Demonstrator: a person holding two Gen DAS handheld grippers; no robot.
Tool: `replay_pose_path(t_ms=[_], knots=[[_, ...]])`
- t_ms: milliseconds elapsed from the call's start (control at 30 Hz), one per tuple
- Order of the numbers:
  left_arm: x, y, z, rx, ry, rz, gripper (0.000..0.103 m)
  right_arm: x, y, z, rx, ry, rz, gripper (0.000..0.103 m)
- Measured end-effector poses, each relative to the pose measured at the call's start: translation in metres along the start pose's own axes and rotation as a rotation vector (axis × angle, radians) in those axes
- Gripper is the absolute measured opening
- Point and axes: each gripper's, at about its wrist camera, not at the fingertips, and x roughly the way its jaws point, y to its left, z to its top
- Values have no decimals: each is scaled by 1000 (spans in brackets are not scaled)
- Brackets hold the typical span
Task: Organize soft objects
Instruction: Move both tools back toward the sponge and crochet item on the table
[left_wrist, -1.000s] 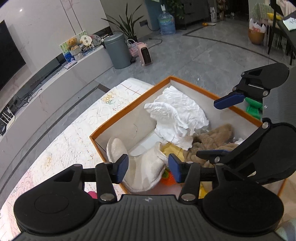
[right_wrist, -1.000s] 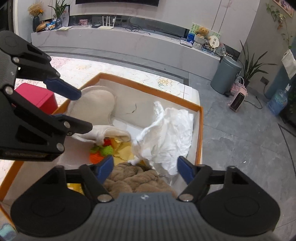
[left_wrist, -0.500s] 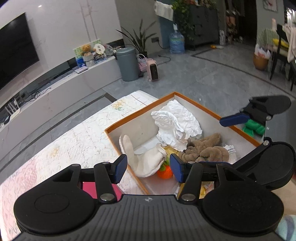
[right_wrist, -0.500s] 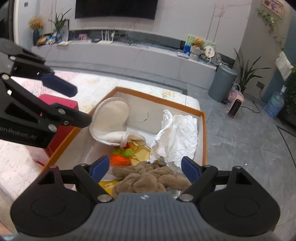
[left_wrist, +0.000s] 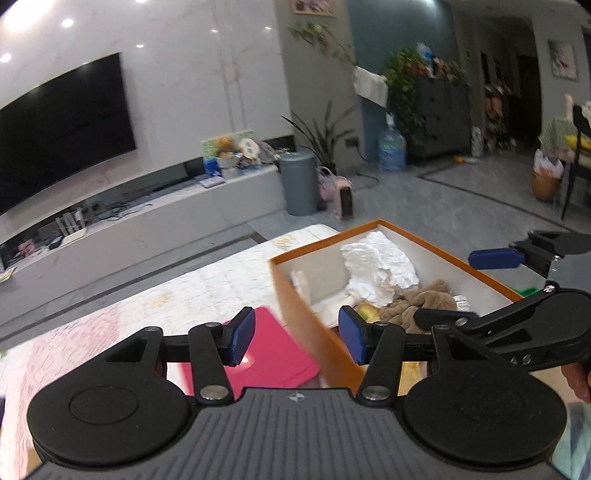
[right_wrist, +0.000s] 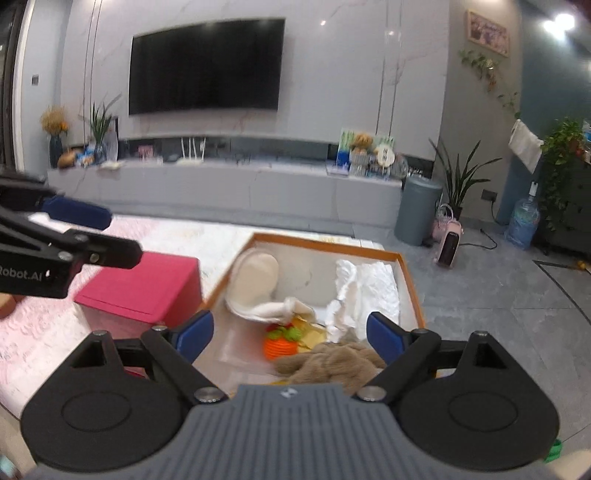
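An orange-rimmed box (right_wrist: 409, 275) (left_wrist: 295, 295) on the table holds soft things: crumpled white cloth (right_wrist: 373, 288) (left_wrist: 380, 269), a cream slipper-shaped pad (right_wrist: 255, 280), a brown plush (right_wrist: 332, 363) (left_wrist: 417, 301) and an orange knitted carrot (right_wrist: 279, 345). My left gripper (left_wrist: 295, 336) hovers open and empty above the box's near left corner. My right gripper (right_wrist: 290, 334) hangs over the box's near end, above the plush; its jaws are opening, with nothing between them. Each gripper shows at the edge of the other's view, the right one as (left_wrist: 495, 258), the left one as (right_wrist: 75, 218).
A pink box (right_wrist: 144, 286) (left_wrist: 269, 350) stands left of the orange box on a patterned table cover (left_wrist: 166, 299). Beyond are a low TV bench (right_wrist: 221, 188), a grey bin (right_wrist: 417, 210), a small heater (right_wrist: 448, 245) and grey tiled floor. Something green (left_wrist: 528, 291) lies right of the box.
Both grippers have pulled back and up from inside the box, so the room and TV wall now fill the views. The right jaws have widened. The soft things stay in the box.
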Motion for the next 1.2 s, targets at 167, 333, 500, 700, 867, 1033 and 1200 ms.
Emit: replay_pose_path(t_ms=[167,333,500,700,867,1033,1200], knots=[[-28,23,-25,-73,-33,70,62,-19,23,-12,81,-57,19,88],[-50,50,-48,-179,-39,122,62,-26,49,-27,180,-60,85,89],[-68,77,-72,-263,-21,189,62,-25,82,-40,182,-63,102,89],[-83,108,-101,-374,13,243,62,-23,121,-49,127,-95,125,89],[-99,136,-121,-466,36,277,62,-16,152,-55,84,-102,166,89],[-108,160,-135,-490,57,306,62,1,178,-55,52,-78,221,89],[-109,182,-145,-499,83,330,62,14,204,-55,5,-67,264,89]])
